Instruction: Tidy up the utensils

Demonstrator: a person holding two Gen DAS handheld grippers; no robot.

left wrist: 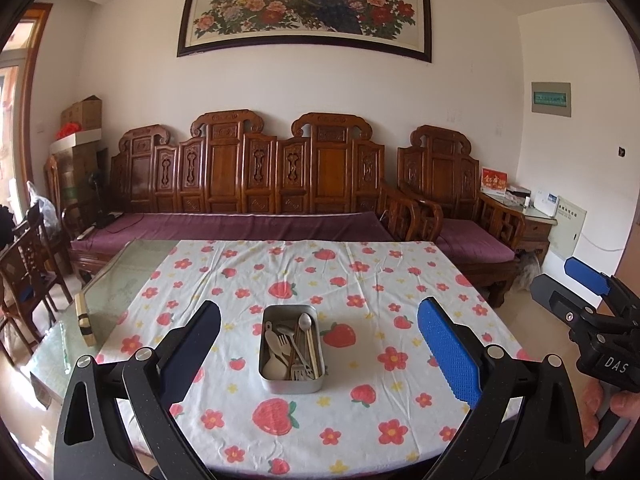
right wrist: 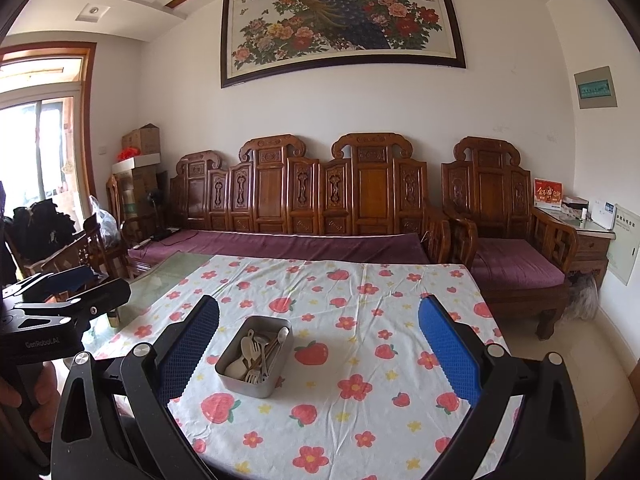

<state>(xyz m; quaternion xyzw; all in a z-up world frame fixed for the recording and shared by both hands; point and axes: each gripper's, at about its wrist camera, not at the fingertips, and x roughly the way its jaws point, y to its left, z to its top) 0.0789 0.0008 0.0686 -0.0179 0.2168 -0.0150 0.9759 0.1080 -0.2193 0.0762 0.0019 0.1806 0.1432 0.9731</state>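
Observation:
A metal tin (left wrist: 291, 385) (right wrist: 245, 384) stands mid-table on the strawberry-print cloth (left wrist: 360, 280) (right wrist: 360, 304). It holds several utensils: a steel spoon (left wrist: 305, 322), pale plastic spoons and forks (left wrist: 280, 344) (right wrist: 250, 354), and chopsticks. My left gripper (left wrist: 320, 344) is open and empty, raised at the table's near edge, with the tin between its fingers in view. My right gripper (right wrist: 320, 344) is open and empty, raised to the right of the tin. The right gripper also shows in the left wrist view (left wrist: 592, 300), and the left gripper in the right wrist view (right wrist: 60, 296).
A small wooden block (left wrist: 85, 320) lies on the bare glass tabletop (left wrist: 116, 276) left of the cloth. A carved wooden sofa (left wrist: 248, 184) and armchair (left wrist: 448, 200) stand behind the table. A wooden chair (left wrist: 28, 272) stands at the left.

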